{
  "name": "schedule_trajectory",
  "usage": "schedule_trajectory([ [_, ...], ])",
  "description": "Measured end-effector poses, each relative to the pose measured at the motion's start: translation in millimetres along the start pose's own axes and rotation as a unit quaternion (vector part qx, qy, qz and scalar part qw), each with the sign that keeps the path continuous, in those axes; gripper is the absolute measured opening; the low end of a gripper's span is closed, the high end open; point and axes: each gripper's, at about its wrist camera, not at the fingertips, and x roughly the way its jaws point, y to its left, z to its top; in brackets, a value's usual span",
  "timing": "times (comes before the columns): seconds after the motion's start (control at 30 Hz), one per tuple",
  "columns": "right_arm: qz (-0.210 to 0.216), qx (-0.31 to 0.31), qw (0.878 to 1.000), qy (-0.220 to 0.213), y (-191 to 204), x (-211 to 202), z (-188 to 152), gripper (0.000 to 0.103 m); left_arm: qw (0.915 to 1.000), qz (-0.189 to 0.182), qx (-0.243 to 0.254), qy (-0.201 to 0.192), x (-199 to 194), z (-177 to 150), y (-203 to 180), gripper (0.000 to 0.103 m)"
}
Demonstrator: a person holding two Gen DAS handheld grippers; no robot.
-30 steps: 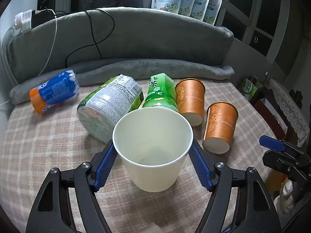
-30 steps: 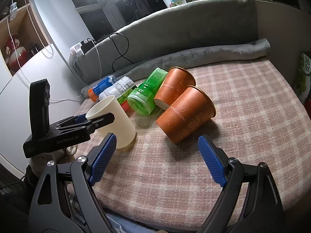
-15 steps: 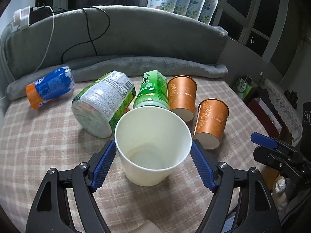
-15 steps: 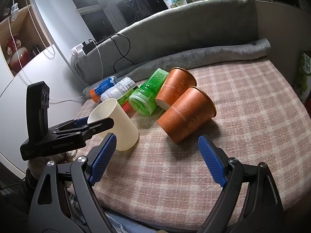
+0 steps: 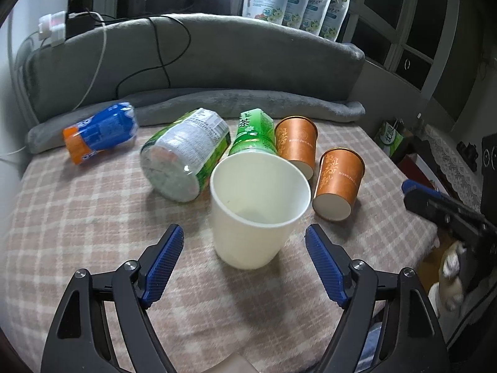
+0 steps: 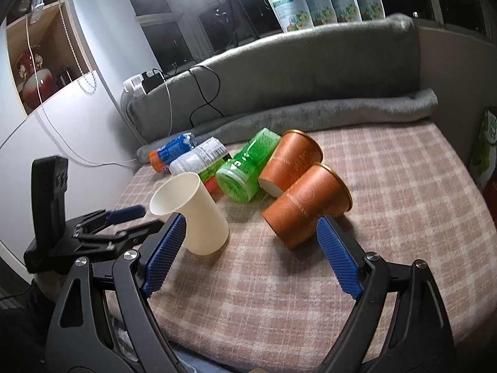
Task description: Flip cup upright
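Observation:
A cream paper cup (image 5: 254,205) stands on its base on the checked cloth, mouth up and leaning a little; it also shows in the right wrist view (image 6: 194,213). My left gripper (image 5: 243,264) is open, its blue pads apart from the cup on both sides and a little nearer than it. My right gripper (image 6: 251,255) is open and empty, hanging over the cloth in front of a lying orange cup (image 6: 306,202).
Two orange cups (image 5: 296,144) (image 5: 338,183) lie on their sides. A green bottle (image 5: 253,133), a wrapped jar (image 5: 183,155) and a blue-orange bottle (image 5: 99,132) lie beside them. A grey cushion (image 5: 198,59) backs the table. The table edge drops at right.
My left gripper opened and let go of the cream cup, then drew back from it. The cup now rests on the cloth. My right gripper moved slightly forward.

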Motion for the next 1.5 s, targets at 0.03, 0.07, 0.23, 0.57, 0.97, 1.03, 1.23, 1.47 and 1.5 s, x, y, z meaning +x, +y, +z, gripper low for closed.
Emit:
schedule_trajectory([
  [0.03, -0.004, -0.004, 1.000, -0.004, 2, -1, 2, 0.089, 1.0000, 0.002, -0.003, -0.002, -3, -2, 1, 0.081],
  [0.07, -0.011, -0.010, 1.000, -0.010, 4, -2, 3, 0.089, 1.0000, 0.005, -0.007, -0.005, -6, -4, 3, 0.081],
  [0.23, -0.051, -0.038, 0.997, -0.040, 11, -6, 9, 0.094, 0.9973, 0.037, -0.030, -0.056, -33, -11, 17, 0.081],
  [0.57, -0.130, -0.080, 0.981, -0.119, 27, -21, 18, 0.103, 0.9691, 0.133, -0.007, -0.208, -93, -12, 11, 0.081],
  [0.97, -0.174, -0.089, 0.963, -0.185, 38, -36, 26, 0.103, 0.9584, 0.133, -0.043, -0.249, -108, -10, 11, 0.083],
  [1.03, -0.179, -0.089, 0.961, -0.191, 38, -37, 26, 0.103, 0.9581, 0.136, -0.044, -0.248, -108, -10, 11, 0.083],
  [1.23, -0.183, -0.086, 0.959, -0.199, 37, -39, 27, 0.103, 0.9565, 0.144, -0.041, -0.250, -108, -10, 11, 0.084],
  [1.47, -0.187, -0.091, 0.957, -0.202, 40, -38, 28, 0.103, 0.9551, 0.151, -0.035, -0.253, -107, -10, 8, 0.085],
  [1.5, -0.187, -0.090, 0.957, -0.202, 40, -38, 28, 0.103, 0.9550, 0.151, -0.036, -0.253, -107, -10, 9, 0.085],
])
